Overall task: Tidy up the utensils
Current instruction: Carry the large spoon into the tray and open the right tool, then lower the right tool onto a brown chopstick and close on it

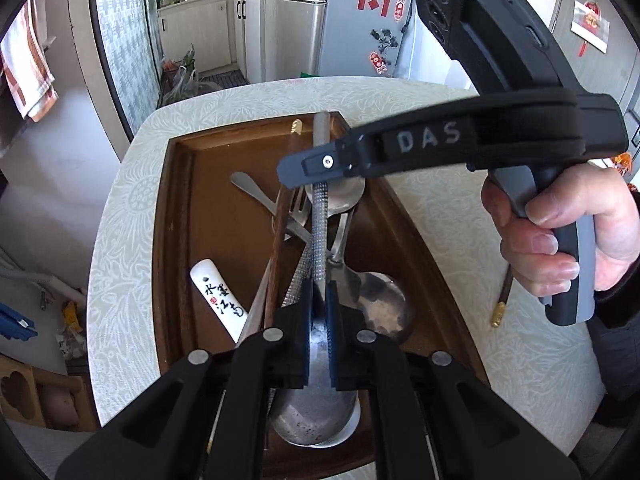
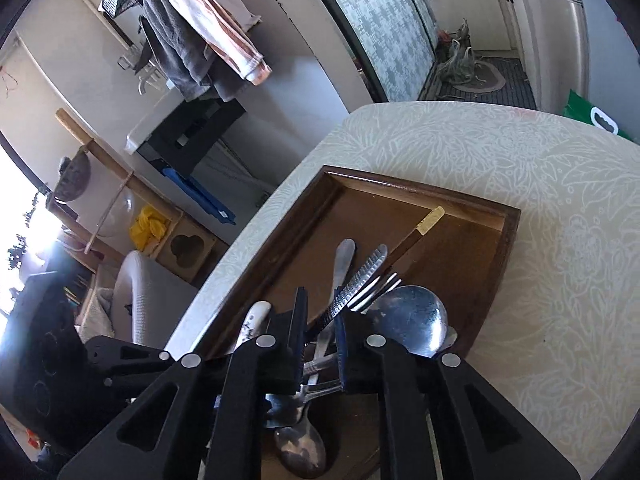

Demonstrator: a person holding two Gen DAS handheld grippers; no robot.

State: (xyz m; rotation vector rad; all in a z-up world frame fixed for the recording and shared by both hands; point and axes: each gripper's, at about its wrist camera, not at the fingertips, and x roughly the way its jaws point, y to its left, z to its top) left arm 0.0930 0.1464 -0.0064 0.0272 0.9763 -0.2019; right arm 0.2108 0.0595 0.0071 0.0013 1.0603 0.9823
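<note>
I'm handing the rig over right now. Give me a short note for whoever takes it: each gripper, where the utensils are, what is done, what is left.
Left gripper: shut on the textured metal handle of a utensil, held above the pile.
Right gripper: jaws open, astride that same handle near its far end, pads not pressing.
Wooden tray on the table: still holds a mixed pile of metal spoons, a fork, a white ceramic spoon and a dark chopstick.
One gold-tipped chopstick lies on the table outside the tray.
Done: nothing visibly sorted.
Left: place the held utensil, then sort the pile.
</note>
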